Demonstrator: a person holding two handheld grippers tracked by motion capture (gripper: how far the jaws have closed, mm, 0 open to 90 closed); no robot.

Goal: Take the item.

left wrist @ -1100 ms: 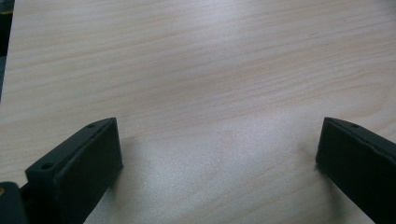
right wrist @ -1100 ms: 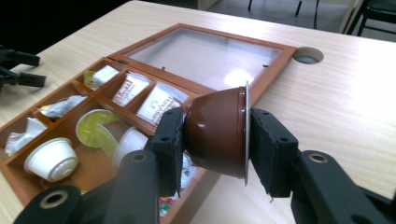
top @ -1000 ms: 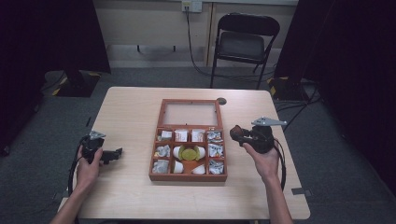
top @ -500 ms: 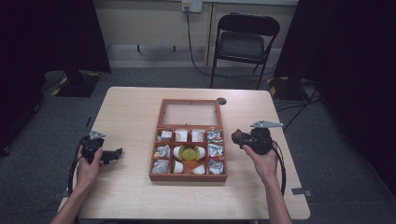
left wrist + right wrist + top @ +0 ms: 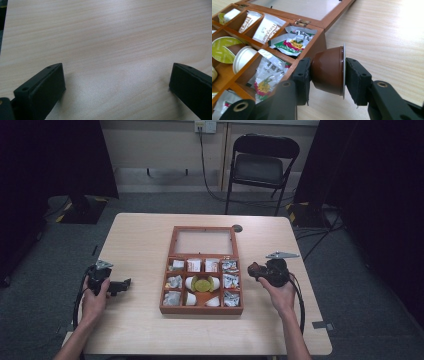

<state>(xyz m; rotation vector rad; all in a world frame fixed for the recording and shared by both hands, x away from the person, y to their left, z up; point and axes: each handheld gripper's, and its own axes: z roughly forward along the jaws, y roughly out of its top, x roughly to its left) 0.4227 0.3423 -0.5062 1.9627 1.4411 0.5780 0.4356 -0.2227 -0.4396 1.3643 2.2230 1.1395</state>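
My left gripper (image 5: pixel 117 285) rests spread wide over bare table (image 5: pixel 112 37), empty. The wooden box (image 5: pixel 201 270) sits mid-table. Just right of it, my right gripper (image 5: pixel 325 80) pinches a brown coffee pod (image 5: pixel 328 72) base-to-lid; it looks light, thin-walled and crushable, so gentle pressure suits.

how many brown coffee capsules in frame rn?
1. The brown capsule is clamped in the right hand-held gripper, just outside the wooden box, beside its wall. The box's compartments show white and green-lidded pods and sachets; more could be hidden underneath.
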